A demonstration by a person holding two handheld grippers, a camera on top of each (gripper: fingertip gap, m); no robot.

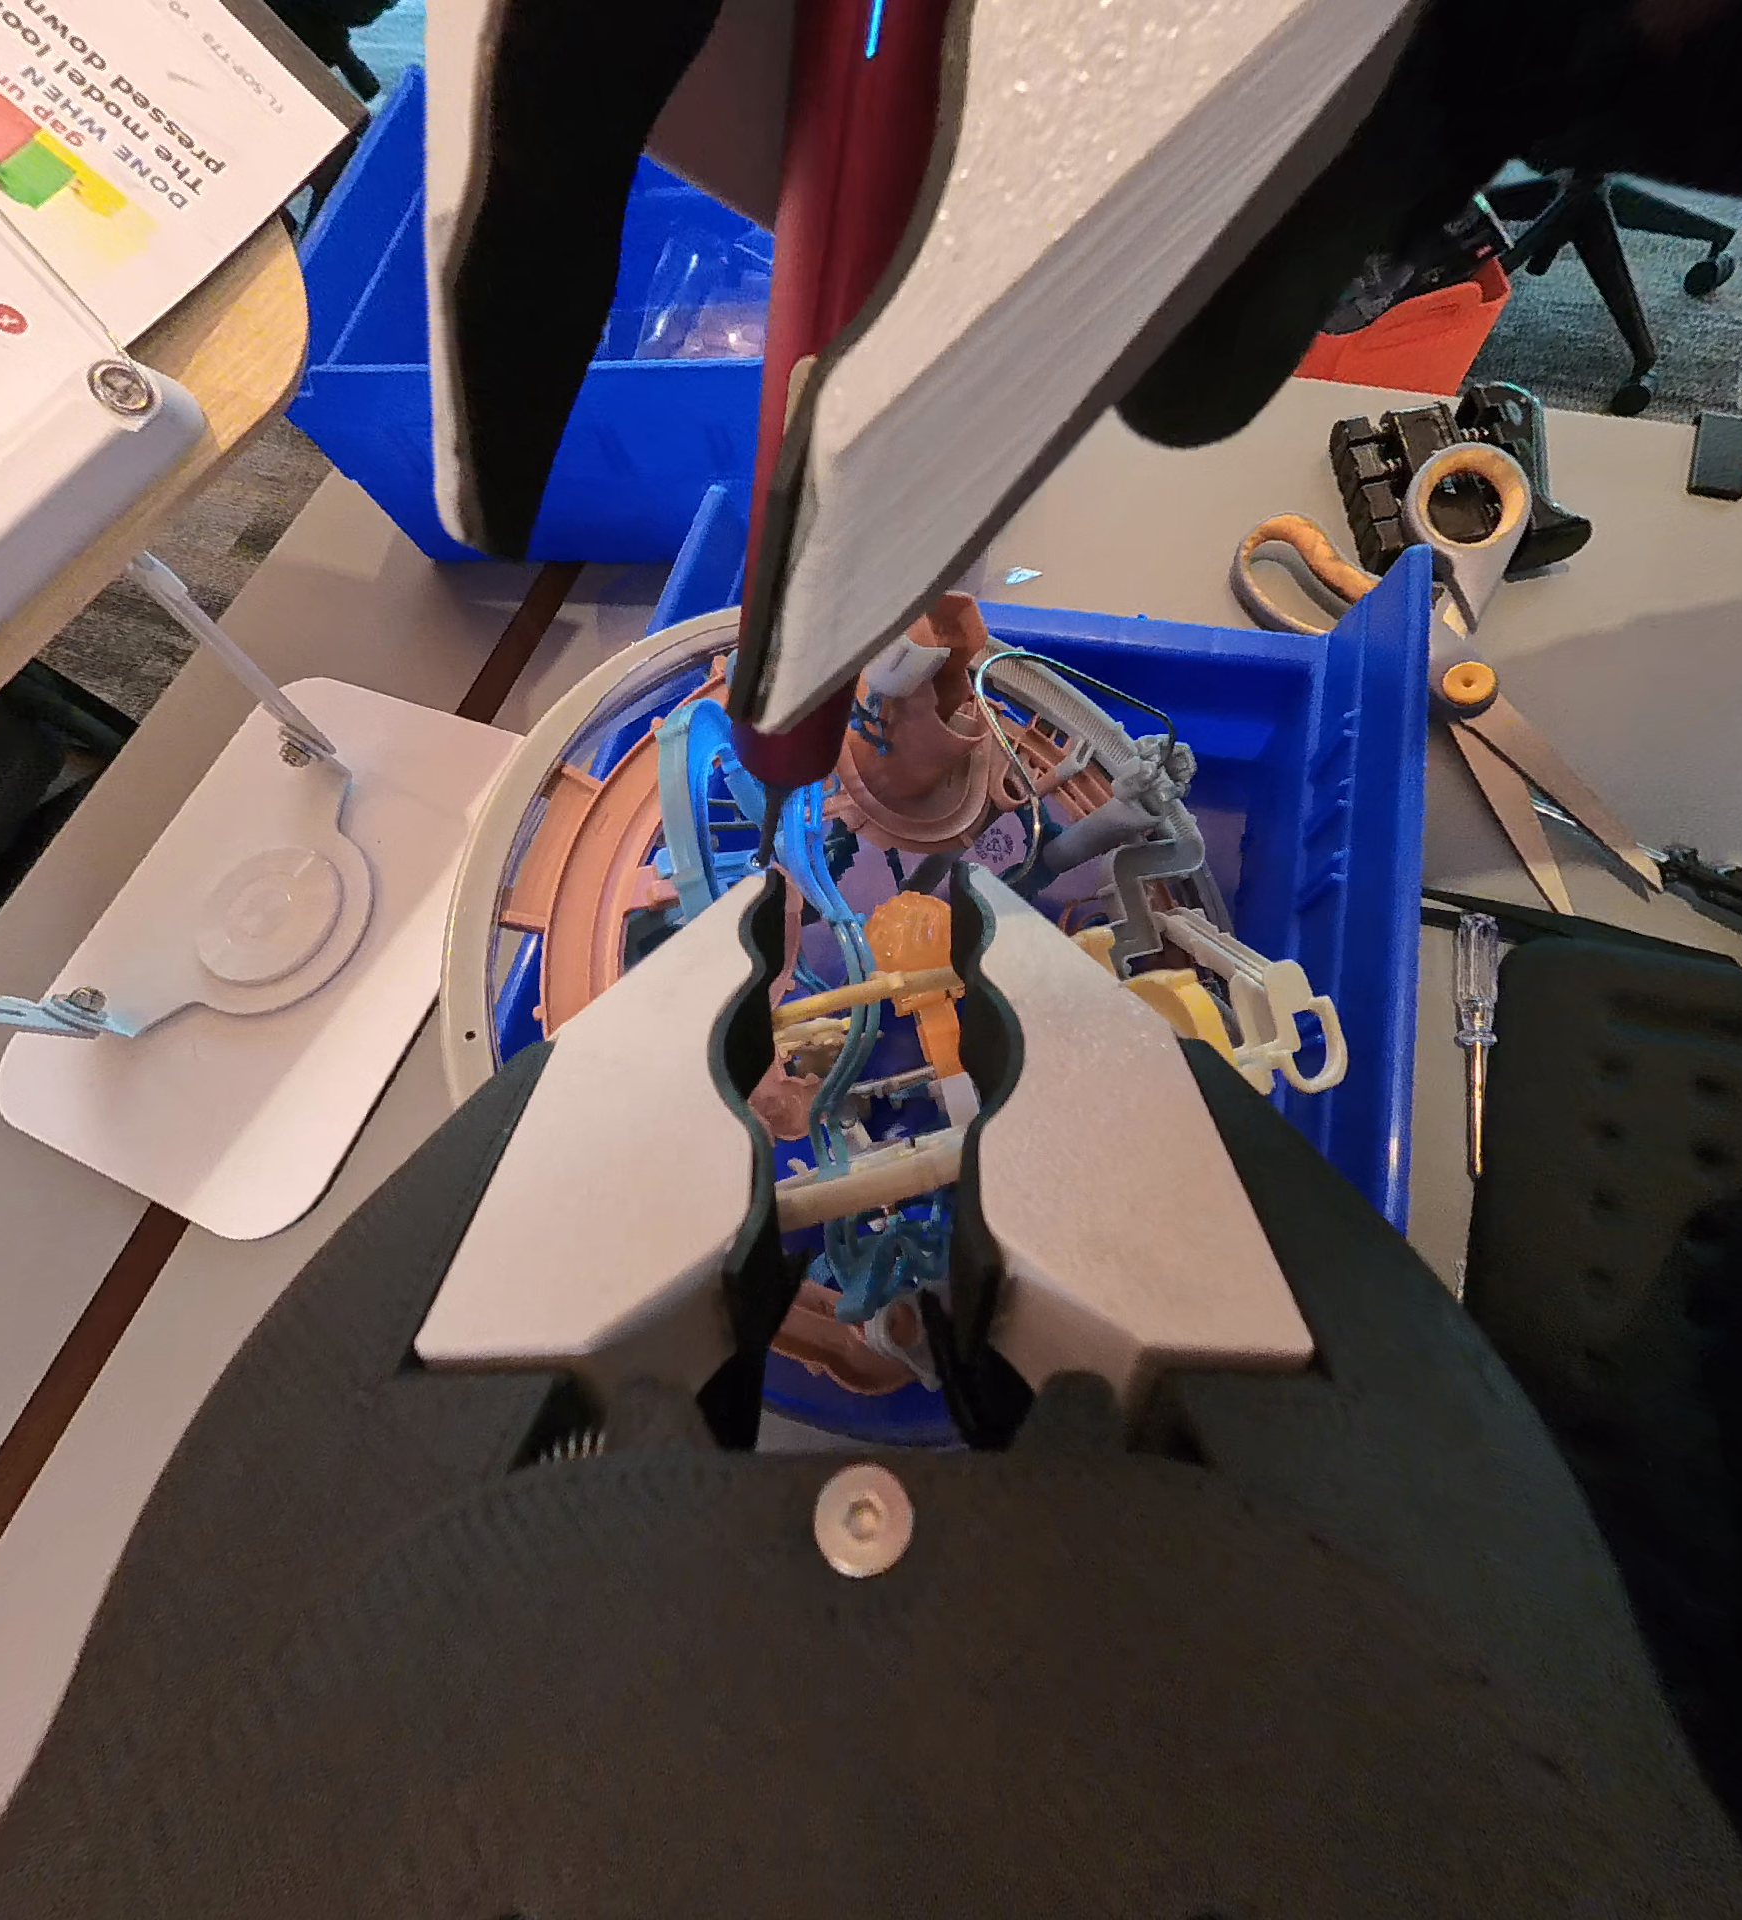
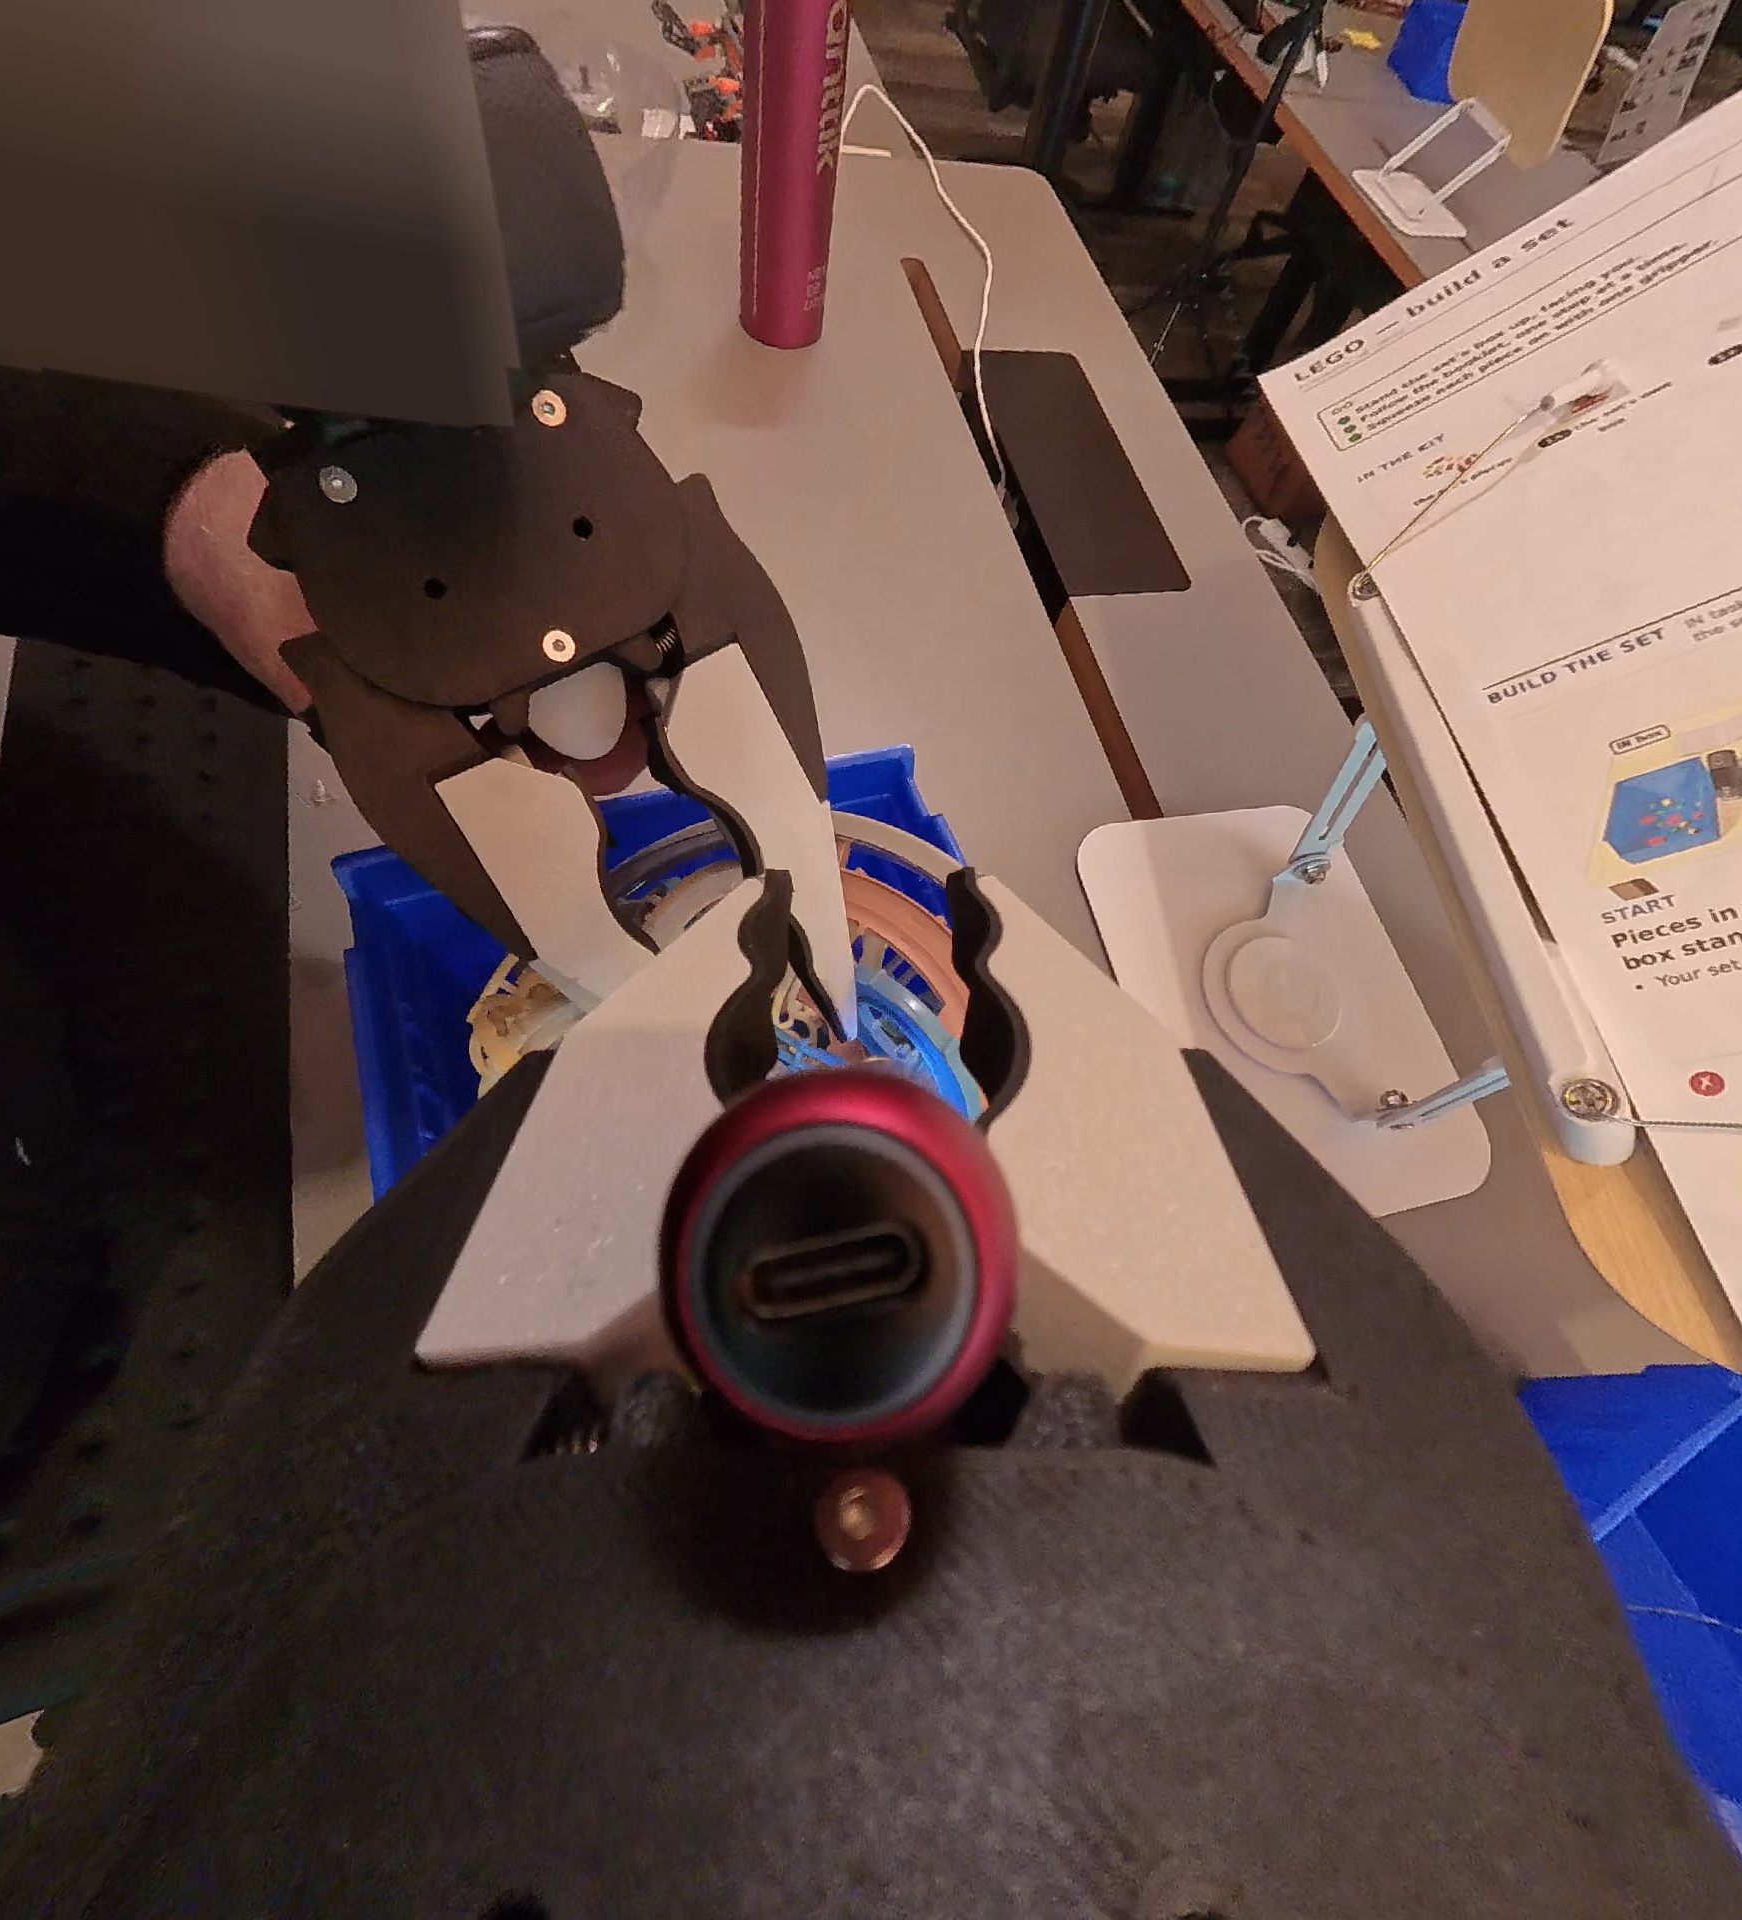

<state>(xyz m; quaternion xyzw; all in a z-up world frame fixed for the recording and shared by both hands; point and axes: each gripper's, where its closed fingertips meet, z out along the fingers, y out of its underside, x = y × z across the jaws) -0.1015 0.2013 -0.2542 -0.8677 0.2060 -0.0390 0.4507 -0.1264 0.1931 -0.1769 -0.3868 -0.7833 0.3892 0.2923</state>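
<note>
- Left gripper (image 1: 865,894) points down into a blue bin (image 1: 1366,831); fingers narrowly apart, nothing clearly clamped between them, tips just over the toy inside.
- Right gripper (image 2: 865,914) also angled down at the bin, fingers closed around a dark red powered screwdriver (image 2: 836,1247); its round rear end with a charging port faces the camera.
- In the left wrist view the right gripper (image 1: 763,717) comes in from above, the screwdriver (image 1: 825,312) running along its fingers; the thin bit touches down on the toy just beyond the left finger tips.
- In the right wrist view the left gripper (image 2: 721,935) comes in from across the bin, held by a hand (image 2: 223,561) in a dark sleeve; one finger reaches into the toy.
- Toy (image 1: 888,935) fills the bin: a clear dome with pale ring rim, inside it blue curved tracks, tan-pink ramps, grey parts, yellow and orange bits.
- Right of the bin on the bench (image 1: 1158,499): scissors (image 1: 1469,644) with grey-orange handles, small clear-handled screwdriver (image 1: 1475,997), black clip-like part (image 1: 1407,468).
- Left of the bin: white stand base (image 1: 223,935) carrying a tilted instruction sheet (image 1: 46,156).
- Beyond the bin: second blue bin (image 1: 379,312); office chair (image 1: 1594,249) further off.
- Magenta tube (image 2: 789,166) upright on the bench past the bin, white cable (image 2: 960,229) next to it.
</note>
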